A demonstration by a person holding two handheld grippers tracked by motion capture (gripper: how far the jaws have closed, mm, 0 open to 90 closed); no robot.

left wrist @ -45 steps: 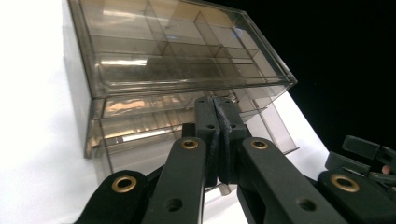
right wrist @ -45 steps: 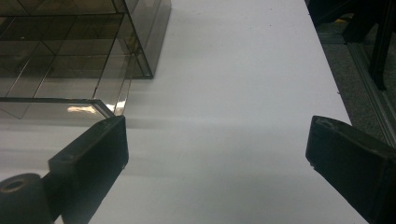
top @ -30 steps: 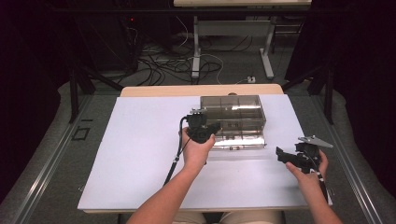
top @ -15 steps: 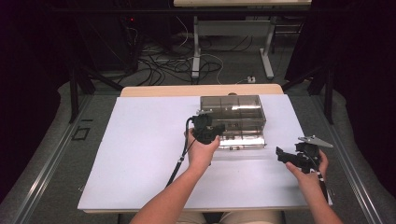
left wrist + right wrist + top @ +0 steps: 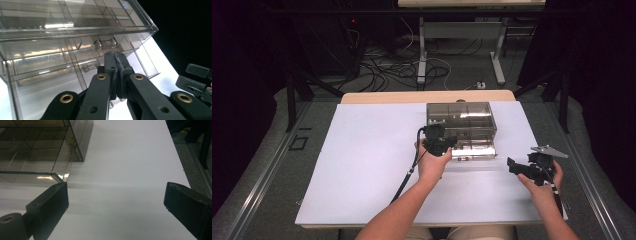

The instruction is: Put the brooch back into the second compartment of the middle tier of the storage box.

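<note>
- Since the earlier frames, the left gripper (image 5: 446, 141) has slid from about 9 o'clock of the clear plastic drawer box (image 5: 461, 116) toward its front, and now sits against the drawer (image 5: 474, 151) that sticks out on the person's side.
- Right gripper (image 5: 513, 165) has kept its place at roughly 4 o'clock of the box, well apart from it, over the white table (image 5: 362, 165).
- Box position: near the table's far edge, a little right of centre, at about 1 o'clock from the left hand (image 5: 432, 165).
- Left tongs: closed, pads pressed together in the left gripper view (image 5: 116, 62); whether a thin drawer lip or handle is pinched between them I cannot tell.
- Right tongs: wide open with nothing between them (image 5: 116, 202), bare table below.
- Progress, as a judgement: the bottom drawer looks part way out, so the drawer work is under way but unfinished; whether it is being pulled out or pushed in cannot be read.
- Hard to make out: small roundish bits (image 5: 98, 44) inside the compartments are blurred by glare and clear walls.
- Left fingertips in the high view are hidden behind the gripper body and hand.
- Box's far side and the drawer's contents are not readable from above.
</note>
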